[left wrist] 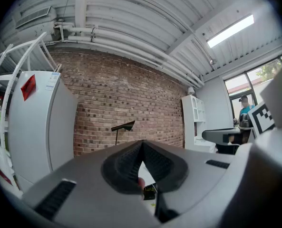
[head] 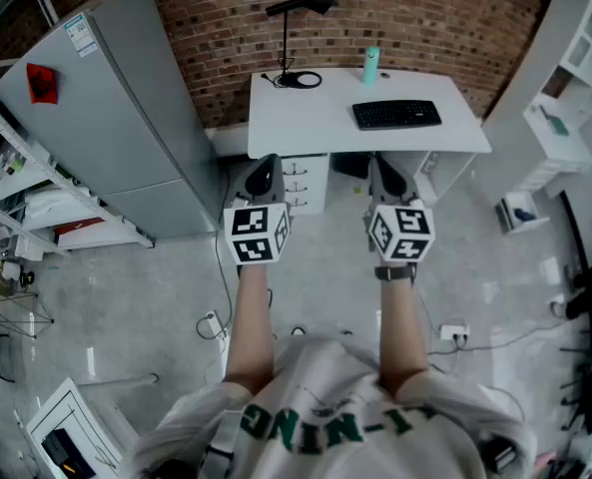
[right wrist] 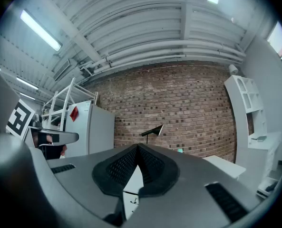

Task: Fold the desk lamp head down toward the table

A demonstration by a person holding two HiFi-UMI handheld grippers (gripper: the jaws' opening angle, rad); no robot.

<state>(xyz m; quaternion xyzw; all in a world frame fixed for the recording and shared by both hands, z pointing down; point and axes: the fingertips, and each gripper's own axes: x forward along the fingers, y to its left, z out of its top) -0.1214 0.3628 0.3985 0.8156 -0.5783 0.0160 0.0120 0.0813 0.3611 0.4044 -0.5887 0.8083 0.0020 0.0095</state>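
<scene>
Evidently the desk lamp point(head: 305, 4) stood head-up at the far left corner of the white surface point(head: 325, 123), well beyond the left hand-held gripper point(head: 267, 162) and right hand-held gripper point(head: 381, 162), both closed and empty, so approaching first, then easing the head down, seemed best.

One white table point(head: 276, 118) stands against the far brick wall. It carries three things: one black desk lamp point(head: 300, 8) at its far left, one black keyboard point(head: 396, 114) to the right, and one teal bottle point(head: 371, 65) at the far edge. One drawer unit point(head: 305, 183) sits beneath it. One grey refrigerator point(head: 116, 118) stands left, one white shelf unit point(head: 575, 78) right. Two tools show nearest: the left tool point(head: 265, 163) and the right tool point(head: 384, 165), each carrying one marker cube point(head: 257, 235).
</scene>
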